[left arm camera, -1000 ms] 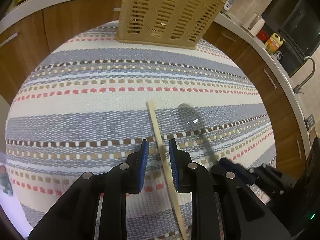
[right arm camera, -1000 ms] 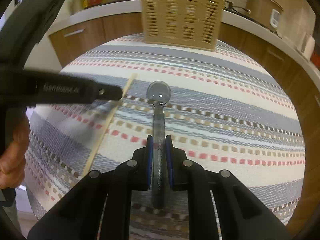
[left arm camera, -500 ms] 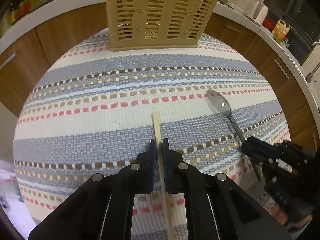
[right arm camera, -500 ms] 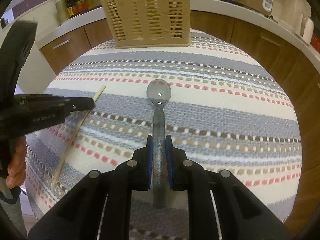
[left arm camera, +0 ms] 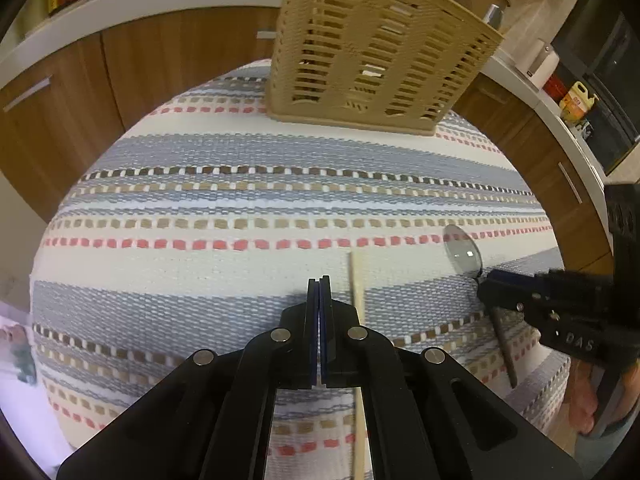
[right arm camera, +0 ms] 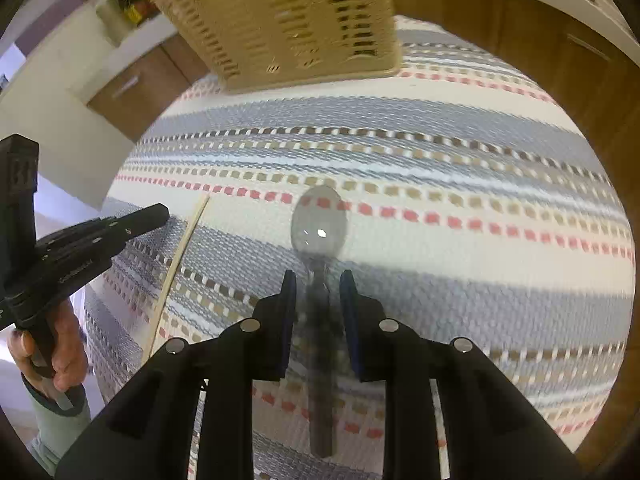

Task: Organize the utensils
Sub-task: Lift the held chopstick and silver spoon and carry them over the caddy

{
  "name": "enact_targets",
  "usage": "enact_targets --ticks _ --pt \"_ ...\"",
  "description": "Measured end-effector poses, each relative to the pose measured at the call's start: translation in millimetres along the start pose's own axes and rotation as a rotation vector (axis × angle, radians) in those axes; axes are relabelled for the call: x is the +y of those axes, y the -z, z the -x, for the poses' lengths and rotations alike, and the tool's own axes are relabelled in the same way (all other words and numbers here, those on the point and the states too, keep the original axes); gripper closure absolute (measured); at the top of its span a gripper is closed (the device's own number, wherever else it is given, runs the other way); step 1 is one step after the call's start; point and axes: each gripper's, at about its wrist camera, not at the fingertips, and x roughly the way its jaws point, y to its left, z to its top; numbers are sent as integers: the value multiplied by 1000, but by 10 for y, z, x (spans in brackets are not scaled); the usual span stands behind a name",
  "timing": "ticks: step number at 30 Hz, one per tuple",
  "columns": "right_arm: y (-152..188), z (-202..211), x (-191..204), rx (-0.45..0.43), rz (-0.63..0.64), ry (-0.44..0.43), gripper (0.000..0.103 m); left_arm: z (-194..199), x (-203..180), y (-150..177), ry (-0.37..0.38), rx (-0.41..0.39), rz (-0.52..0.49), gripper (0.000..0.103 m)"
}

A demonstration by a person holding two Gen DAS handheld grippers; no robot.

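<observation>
A wooden chopstick [left arm camera: 357, 280] lies on the striped cloth just right of my left gripper [left arm camera: 319, 280], which is shut on nothing. The chopstick also shows in the right wrist view [right arm camera: 176, 264]. A metal spoon [right arm camera: 319, 236] lies on the cloth, its handle between the fingers of my right gripper [right arm camera: 318, 276], which is open around it. In the left wrist view the spoon [left arm camera: 464, 250] sits at the right, with the right gripper [left arm camera: 500, 288] over its neck. A beige slotted utensil basket [left arm camera: 372, 56] stands at the far edge of the table.
The round table has a striped woven cloth [left arm camera: 200, 200]. Wooden cabinets [left arm camera: 160, 52] and a white counter curve behind it. The basket [right arm camera: 288, 20] is blurred in the right wrist view. Bottles and an oven stand at the far right [left arm camera: 576, 100].
My left gripper closed without holding the chopstick, which now lies to its right. My right gripper has opened and let go of the spoon. Both views have moved closer to the basket.
</observation>
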Motion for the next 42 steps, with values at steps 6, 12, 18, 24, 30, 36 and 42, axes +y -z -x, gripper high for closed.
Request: enact_targets --ticks 6,12,18,24,30,36,42 --pt "-130 -72 146 78 68 90 82 -2 47 -52 120 65 -5 78" --pt "-248 -179 236 131 104 131 85 -133 -196 -85 46 150 -118 74" --pt "-282 -160 162 143 97 150 93 -243 -510 -134 -86 185 -239 82" --pt "-277 -126 21 146 54 124 93 -280 -591 -160 -136 161 -236 99" --pt "-273 -27 -139 126 -10 142 93 -149 -225 -174 -140 92 -25 99" --pt "-347 -39 -239 163 -40 121 92 -129 -141 -176 -141 123 -24 98" --pt "-461 -100 -211 226 -19 111 88 -206 -193 -208 -118 190 -103 84"
